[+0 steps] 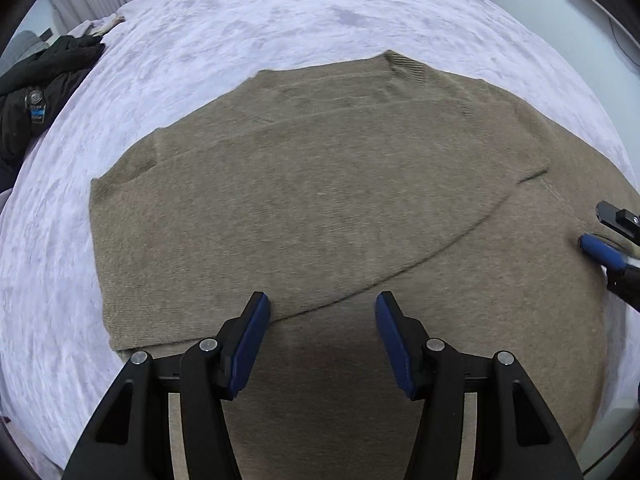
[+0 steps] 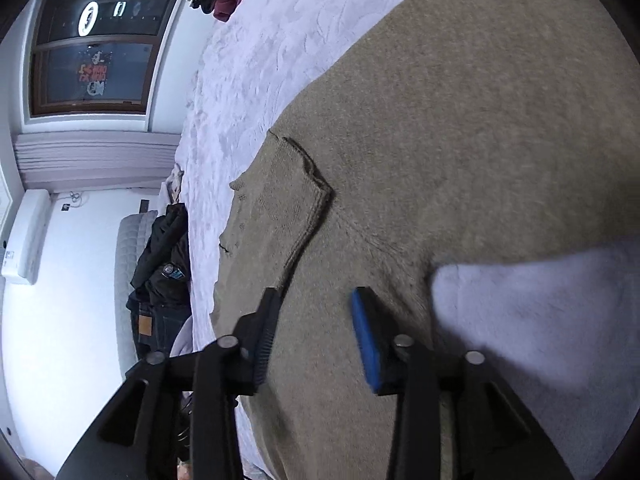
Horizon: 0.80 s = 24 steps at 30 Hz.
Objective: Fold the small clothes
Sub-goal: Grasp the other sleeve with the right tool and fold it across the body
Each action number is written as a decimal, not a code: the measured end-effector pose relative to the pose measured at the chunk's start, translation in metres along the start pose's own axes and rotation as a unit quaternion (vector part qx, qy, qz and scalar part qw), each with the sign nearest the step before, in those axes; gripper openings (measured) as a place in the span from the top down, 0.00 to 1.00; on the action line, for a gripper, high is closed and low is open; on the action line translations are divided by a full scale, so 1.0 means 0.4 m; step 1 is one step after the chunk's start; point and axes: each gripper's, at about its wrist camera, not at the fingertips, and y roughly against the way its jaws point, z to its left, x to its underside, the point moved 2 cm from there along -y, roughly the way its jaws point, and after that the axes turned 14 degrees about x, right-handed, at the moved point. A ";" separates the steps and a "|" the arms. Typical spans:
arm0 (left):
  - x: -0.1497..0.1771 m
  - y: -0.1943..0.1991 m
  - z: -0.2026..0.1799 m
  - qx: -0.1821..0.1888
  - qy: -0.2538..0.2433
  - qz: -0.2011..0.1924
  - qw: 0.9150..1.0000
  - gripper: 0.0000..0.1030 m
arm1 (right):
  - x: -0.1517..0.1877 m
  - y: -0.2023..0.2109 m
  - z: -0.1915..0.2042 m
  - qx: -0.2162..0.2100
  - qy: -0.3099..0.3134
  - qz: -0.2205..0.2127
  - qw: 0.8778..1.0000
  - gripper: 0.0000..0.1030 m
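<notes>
A black jacket [image 1: 44, 80] lies at the lilac bedspread's [image 1: 240, 24] edge.

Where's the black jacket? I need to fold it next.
In the left wrist view the jacket lies at the bed's left edge, left of the sweater.

L wrist cam sits on the left gripper [image 1: 322, 308], looking steeply down, close over the tan sweater [image 1: 304, 200] on the lavender bedspread [image 1: 224, 28]; far edge of bed at top. R wrist cam rides the right gripper [image 2: 316, 308], tilted less steeply and rolled, so wall and window [image 2: 92, 44] stand at left. Both share sweater, bedspread, dark clothes pile [image 1: 36, 96]. Right gripper shows at L view's right edge.
</notes>
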 end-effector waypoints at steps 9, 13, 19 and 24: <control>-0.036 -0.042 -0.227 0.058 -0.061 0.011 0.996 0.45 | -0.002 0.282 -0.205 0.091 -0.089 -0.132 0.983 0.53; -0.059 -0.066 -0.327 0.063 -0.086 0.006 0.994 0.45 | -0.006 0.385 -0.320 0.120 -0.160 -0.185 0.962 0.53; -0.071 -0.095 -0.389 0.064 -0.091 0.016 0.994 0.45 | -0.045 0.422 -0.424 0.087 -0.229 -0.226 0.943 0.53; -0.070 -0.125 -0.378 0.073 -0.055 0.042 0.995 0.45 | -0.113 0.414 -0.446 0.035 -0.231 -0.244 0.941 0.53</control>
